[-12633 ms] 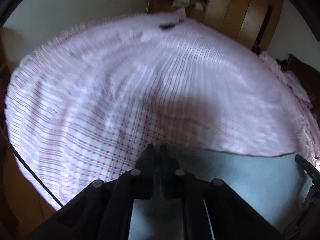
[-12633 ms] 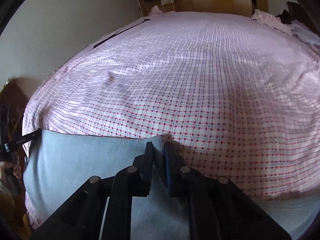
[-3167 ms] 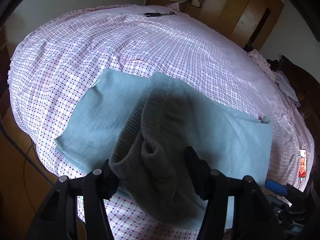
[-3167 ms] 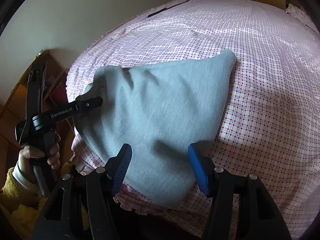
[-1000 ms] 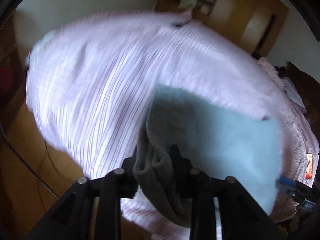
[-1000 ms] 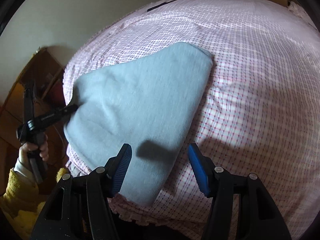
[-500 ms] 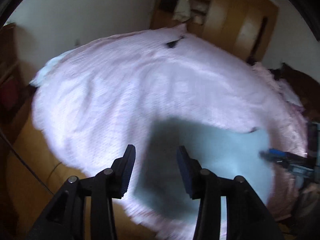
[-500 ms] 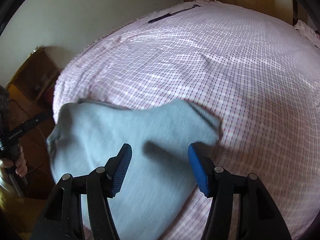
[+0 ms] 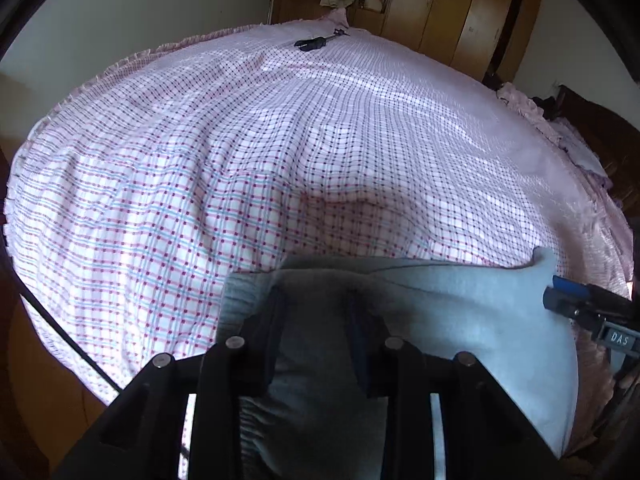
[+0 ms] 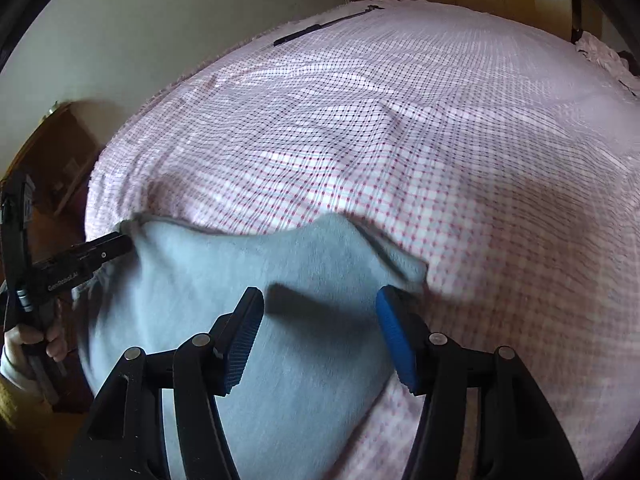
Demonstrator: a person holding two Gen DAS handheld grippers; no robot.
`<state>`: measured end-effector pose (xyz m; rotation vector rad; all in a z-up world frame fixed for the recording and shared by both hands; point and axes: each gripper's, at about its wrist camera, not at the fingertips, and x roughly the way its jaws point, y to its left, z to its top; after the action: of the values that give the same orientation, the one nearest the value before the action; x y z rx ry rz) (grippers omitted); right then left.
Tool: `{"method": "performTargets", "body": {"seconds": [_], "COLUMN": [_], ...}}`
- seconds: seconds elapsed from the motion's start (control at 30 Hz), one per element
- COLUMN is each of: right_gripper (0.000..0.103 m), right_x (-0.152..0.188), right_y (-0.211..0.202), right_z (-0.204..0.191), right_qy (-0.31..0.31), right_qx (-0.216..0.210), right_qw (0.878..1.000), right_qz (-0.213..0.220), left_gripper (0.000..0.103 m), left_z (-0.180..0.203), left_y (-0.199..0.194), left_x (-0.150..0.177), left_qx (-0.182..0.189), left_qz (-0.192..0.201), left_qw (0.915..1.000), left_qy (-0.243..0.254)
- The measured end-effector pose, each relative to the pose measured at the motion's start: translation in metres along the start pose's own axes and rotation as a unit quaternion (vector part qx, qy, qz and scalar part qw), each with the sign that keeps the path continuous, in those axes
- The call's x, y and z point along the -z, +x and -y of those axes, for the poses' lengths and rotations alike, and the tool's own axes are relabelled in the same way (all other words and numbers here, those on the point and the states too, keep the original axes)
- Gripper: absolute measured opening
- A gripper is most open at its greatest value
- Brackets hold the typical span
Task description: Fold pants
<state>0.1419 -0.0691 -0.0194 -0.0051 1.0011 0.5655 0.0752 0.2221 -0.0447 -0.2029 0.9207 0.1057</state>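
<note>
Bedroom, checked bedsheet [image 9: 280,152], wardrobe behind.

Left view: my left gripper [image 9: 316,320] jaws apart, pants [image 9: 460,320] bunched between, near bed edge.

Right view: right gripper [image 10: 316,336] spread wide, holding nothing, over pants.

Judging mid-fold; next I need corner grasps.

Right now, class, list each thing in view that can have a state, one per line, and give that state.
pants: folded into a compact bundle, lying on the near edge of the bed.
left gripper: open, pants fabric between its fingers.
right gripper: open, hovering over the pants, holding nothing.
bedsheet: spread over the bed, lightly wrinkled.
wardrobe: doors shut.
</note>
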Motion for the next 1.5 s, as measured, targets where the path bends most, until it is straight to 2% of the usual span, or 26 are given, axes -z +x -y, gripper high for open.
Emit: {"method": "performTargets", "body": {"seconds": [0.1,0.37,0.6,0.8,0.93,1.0,1.03,1.07,1.1,1.13,1.17,1.3,1.5], "right_gripper": [0.052,0.052,0.052,0.056,0.056,0.054,0.049,0.047,0.04,0.024,0.014,0.006,0.004], "right_x": [0.02,0.066,0.076,0.081,0.082,0.083,0.082,0.081,0.08,0.08,0.078,0.071,0.041], "right_y": [-0.019,-0.033,-0.016,0.0,-0.004,-0.007,-0.008,-0.009,-0.009,-0.01,-0.012,-0.031,-0.066], "right_z": [0.004,0.021,0.027,0.037,0.037,0.031,0.025,0.019,0.015,0.013,0.011,0.012,-0.019], "right_qy": [0.012,0.068,0.095,0.13,0.142,0.133,0.123,0.11,0.097,0.089,0.084,0.09,0.029], "right_qx": [-0.014,-0.034,-0.044,-0.077,-0.104,-0.138,-0.148,-0.145,-0.132,-0.125,-0.119,-0.147,-0.166], "right_qw": [1.0,0.997,0.994,0.988,0.983,0.98,0.98,0.982,0.986,0.987,0.989,0.985,0.985], "right_qz": [0.001,-0.021,-0.042,-0.043,-0.047,-0.044,-0.044,-0.043,-0.041,-0.04,-0.037,-0.011,0.029], "left_gripper": [0.032,0.033,0.033,0.033,0.033,0.033,0.033,0.033,0.033,0.033,0.033,0.033,0.033], "left_z": [0.005,0.014,0.015,0.012,0.011,0.011,0.011,0.012,0.013,0.015,0.016,0.02,0.031], "left_y": [-0.019,-0.072,-0.058,-0.044,-0.047,-0.048,-0.049,-0.05,-0.052,-0.054,-0.057,-0.068,-0.075], "left_x": [0.007,0.041,0.061,0.065,0.067,0.068,0.068,0.068,0.067,0.067,0.066,0.067,0.073], "left_qx": [-0.013,-0.004,-0.017,-0.01,-0.007,-0.009,-0.01,-0.013,-0.017,-0.019,-0.019,0.003,0.042], "left_qz": [0.002,0.008,-0.035,-0.036,-0.036,-0.035,-0.035,-0.036,-0.036,-0.035,-0.033,-0.027,-0.023], "left_qw": [0.9999,1.0,0.9991,0.9989,0.9989,0.9989,0.9989,0.9989,0.9989,0.9989,0.9991,0.9995,0.9989], "left_qy": [0.006,-0.002,-0.016,-0.029,-0.03,-0.03,-0.029,-0.028,-0.027,-0.023,-0.019,-0.014,0.003]}}
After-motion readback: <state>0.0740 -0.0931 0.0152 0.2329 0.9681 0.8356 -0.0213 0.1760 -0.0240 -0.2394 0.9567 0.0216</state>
